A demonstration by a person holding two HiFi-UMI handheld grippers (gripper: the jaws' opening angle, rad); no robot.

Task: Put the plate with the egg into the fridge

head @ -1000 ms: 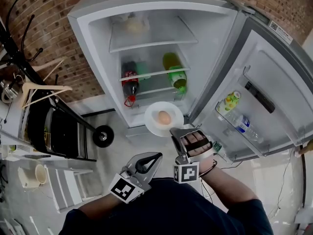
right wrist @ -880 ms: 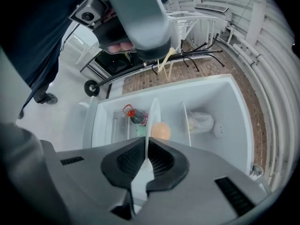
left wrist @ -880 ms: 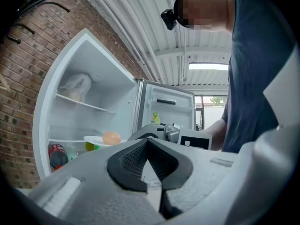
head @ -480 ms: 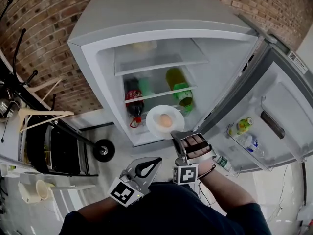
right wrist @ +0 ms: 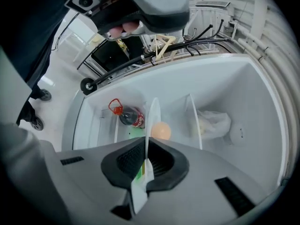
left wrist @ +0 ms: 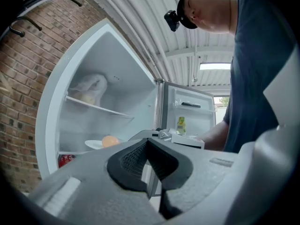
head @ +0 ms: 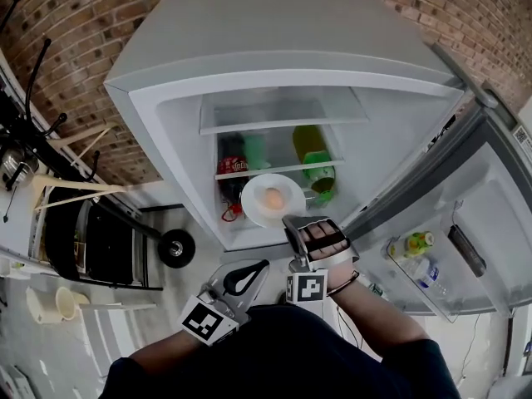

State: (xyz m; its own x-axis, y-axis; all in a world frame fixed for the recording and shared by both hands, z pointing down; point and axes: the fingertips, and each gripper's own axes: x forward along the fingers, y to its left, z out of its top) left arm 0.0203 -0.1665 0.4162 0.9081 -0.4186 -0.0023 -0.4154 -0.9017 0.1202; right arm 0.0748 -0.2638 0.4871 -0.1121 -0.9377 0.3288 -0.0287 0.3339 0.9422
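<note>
**Plate and egg at the mouth of the open fridge**

Here's the right gripper [head: 288,219], jaws pinched tight on the near rim of one round white plate [head: 253,205]. In the right gripper view that rim shows edge-on, a thin glossy white sliver clamped between the ribbed black pads. One egg [head: 272,198], smooth, oval and pale orange, sits in the middle of the plate.

The plate hangs level at the opening of the pale grey fridge [head: 249,48], just in front of the lower of two clear shelves [head: 283,124]. Whether it touches a shelf, I can't tell.

Behind it there is one dark cola bottle [head: 232,171] with a red label, lying on its side. To its right is one green bottle [head: 316,161] of shiny plastic. Up top, the right gripper view picks out one crinkled translucent bag [right wrist: 213,123].

The left gripper [head: 263,265] is low and beside the right one, well short of the plate. Its own view shows the pads pressed together with nothing between them.

The door [head: 490,223] stands swung wide at the right, with two small bottles [head: 418,254] in its rack. A rough red brick wall [head: 75,23] is behind.
</note>
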